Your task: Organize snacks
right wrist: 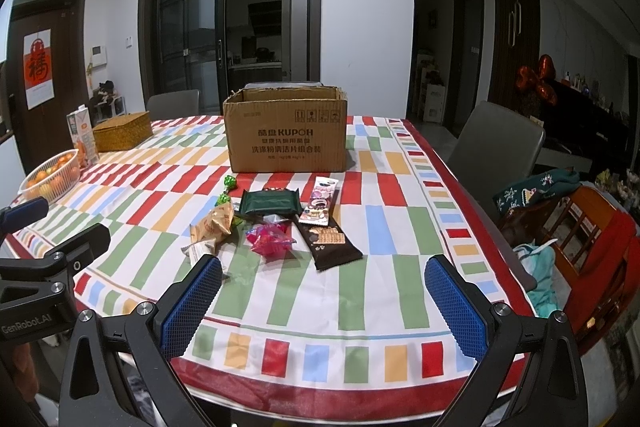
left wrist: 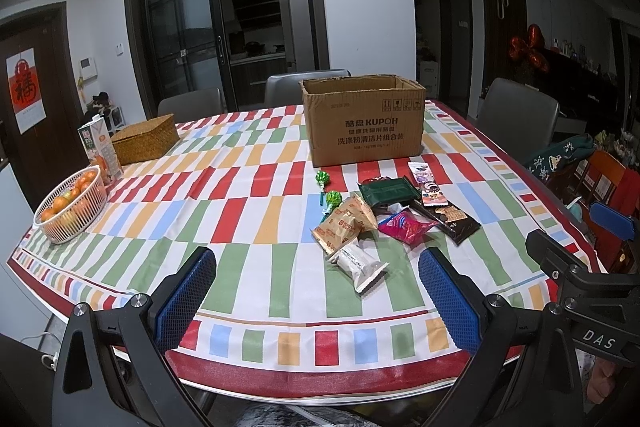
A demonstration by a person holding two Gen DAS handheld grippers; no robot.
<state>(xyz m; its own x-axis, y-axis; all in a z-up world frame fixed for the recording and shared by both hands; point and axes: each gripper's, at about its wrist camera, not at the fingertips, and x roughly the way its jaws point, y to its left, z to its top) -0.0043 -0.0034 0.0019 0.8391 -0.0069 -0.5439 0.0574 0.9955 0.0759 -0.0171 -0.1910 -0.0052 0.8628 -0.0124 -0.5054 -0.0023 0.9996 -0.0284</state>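
Observation:
An open cardboard box (left wrist: 362, 119) (right wrist: 285, 131) stands at the table's far middle. In front of it lies a heap of snacks: two green lollipops (left wrist: 323, 179) (right wrist: 230, 182), a dark green pack (left wrist: 386, 191) (right wrist: 272, 202), a pink bag (left wrist: 404, 225) (right wrist: 270, 238), a dark biscuit pack (left wrist: 452, 219) (right wrist: 330, 243), tan wrappers (left wrist: 344, 225) (right wrist: 212, 223) and a white packet (left wrist: 358, 263). My left gripper (left wrist: 318, 291) is open and empty above the near edge. My right gripper (right wrist: 324, 301) is open and empty there too, to the right.
A white basket of oranges (left wrist: 72, 205) (right wrist: 50, 179), a juice carton (left wrist: 100, 149) and a wicker box (left wrist: 144, 139) stand at the far left. Grey chairs (right wrist: 496, 143) surround the table. A wooden chair with clothes (right wrist: 560, 227) stands at the right.

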